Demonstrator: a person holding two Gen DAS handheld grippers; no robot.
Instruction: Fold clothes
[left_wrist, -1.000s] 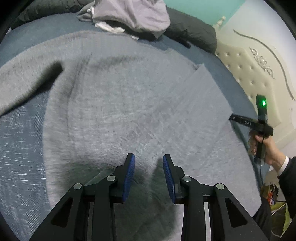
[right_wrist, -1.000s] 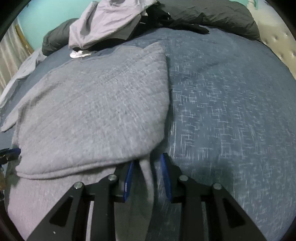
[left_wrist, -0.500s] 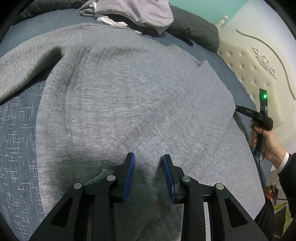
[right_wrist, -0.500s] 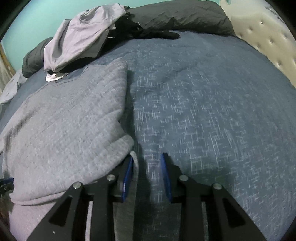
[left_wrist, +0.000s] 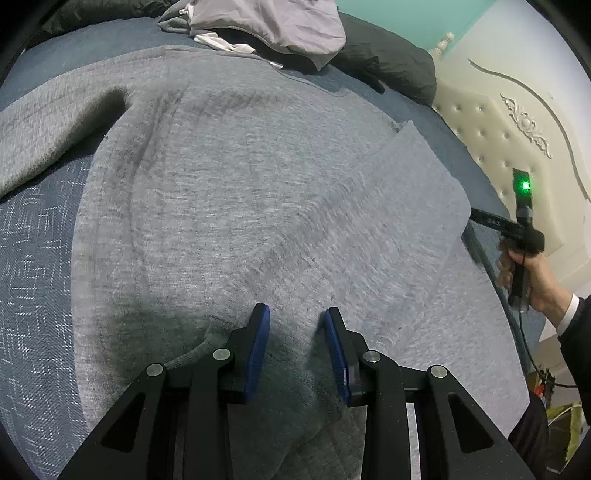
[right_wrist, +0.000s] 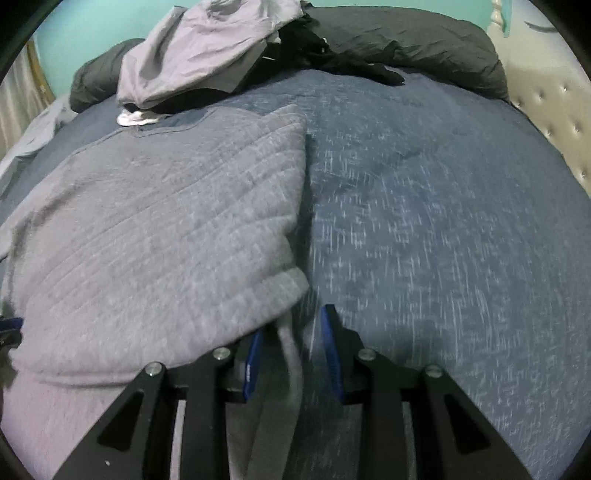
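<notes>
Lying spread across the blue patterned bedspread: grey knit sweater, one side panel folded over the body, its folded edge running up the middle of the right wrist view. One sleeve stretching off to the left in the left wrist view.

Hovering low over the sweater's near hem: left tongs, blue pads parted, gripping nothing.

Straddling a hanging strip of the sweater at the folded corner: right tongs, pads apart, not pinching; seen also from the left wrist view, held in a hand at the bed's edge.

Piled at the far side of the bed: lilac garment, dark duvet, small white item. Standing beyond: cream tufted headboard.
</notes>
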